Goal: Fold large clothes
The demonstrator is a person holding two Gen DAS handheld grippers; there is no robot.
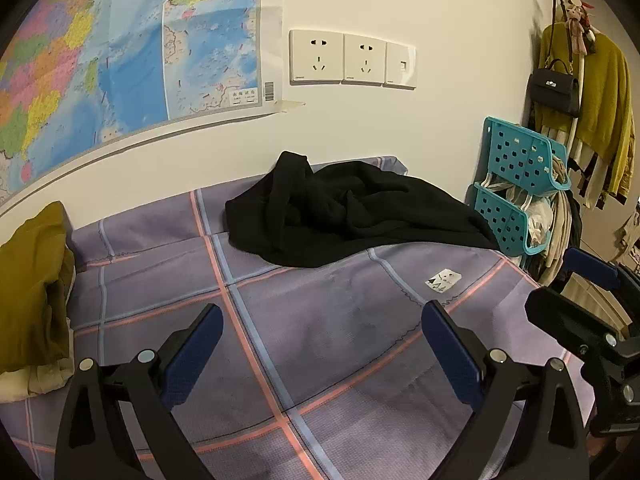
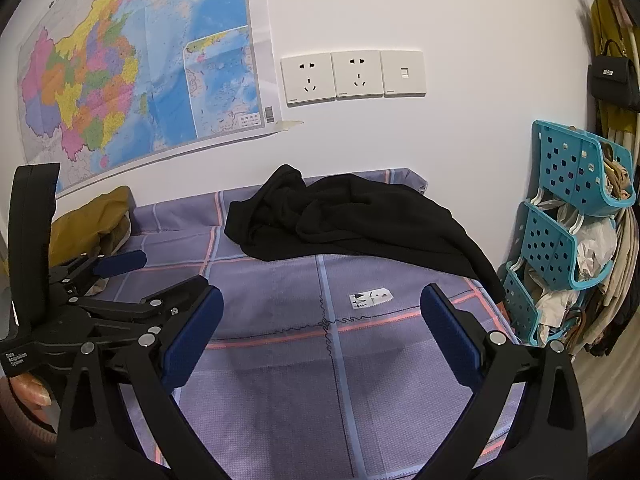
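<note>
A black garment (image 1: 344, 212) lies crumpled in a heap at the far side of the purple checked bed sheet (image 1: 304, 320), against the wall; it also shows in the right wrist view (image 2: 352, 220). My left gripper (image 1: 322, 334) is open and empty, held above the sheet well short of the garment. My right gripper (image 2: 322, 320) is open and empty too, also short of the garment. The right gripper appears at the right edge of the left wrist view (image 1: 584, 304); the left gripper appears at the left of the right wrist view (image 2: 120, 280).
A mustard yellow cloth pile (image 1: 32, 292) sits at the bed's left end. A teal stacked basket rack (image 2: 568, 232) with clothes stands right of the bed. A small white tag (image 2: 370, 299) lies on the sheet. A map (image 2: 132, 76) and wall sockets (image 2: 352, 76) are behind.
</note>
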